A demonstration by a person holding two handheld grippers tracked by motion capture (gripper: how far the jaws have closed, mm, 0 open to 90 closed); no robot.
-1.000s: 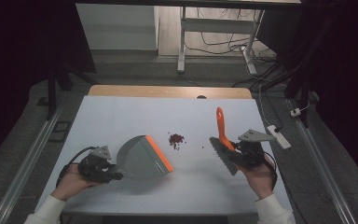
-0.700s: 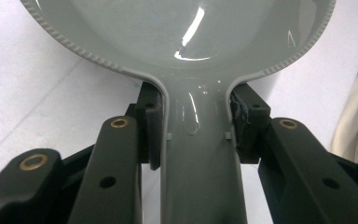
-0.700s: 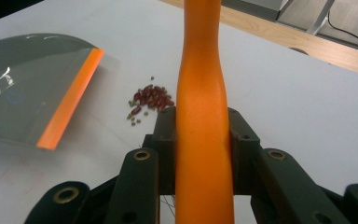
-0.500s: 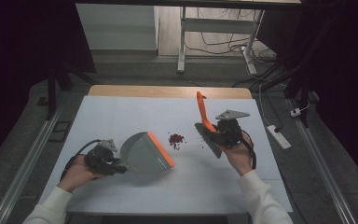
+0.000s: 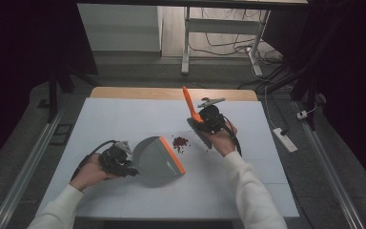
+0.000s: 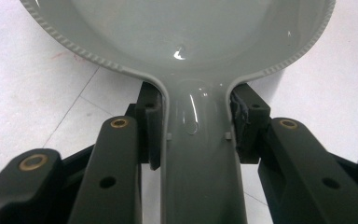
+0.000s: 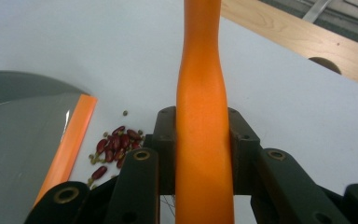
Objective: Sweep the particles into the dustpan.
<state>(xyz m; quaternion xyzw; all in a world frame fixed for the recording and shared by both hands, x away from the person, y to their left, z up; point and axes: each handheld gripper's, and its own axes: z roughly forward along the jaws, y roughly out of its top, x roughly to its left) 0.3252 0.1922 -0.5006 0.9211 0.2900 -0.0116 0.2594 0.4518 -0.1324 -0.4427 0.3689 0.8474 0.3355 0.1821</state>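
Right gripper [image 5: 204, 125], fingers clenched on brush [image 5: 190, 108], now nearer beans [image 5: 180, 141]; left gripper [image 5: 124, 164] fingers grasping dustpan [image 5: 158, 161].

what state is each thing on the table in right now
dustpan: flat on the table, orange lip facing the beans
brush: orange handle up, bristles low behind the beans
beans: loose pile, outside the dustpan
left gripper: shut on the dustpan handle
right gripper: shut on the brush handle

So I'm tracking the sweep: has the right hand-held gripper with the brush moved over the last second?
Yes. The right hand-held gripper with the brush has moved left, from the table's right side to beside the beans.
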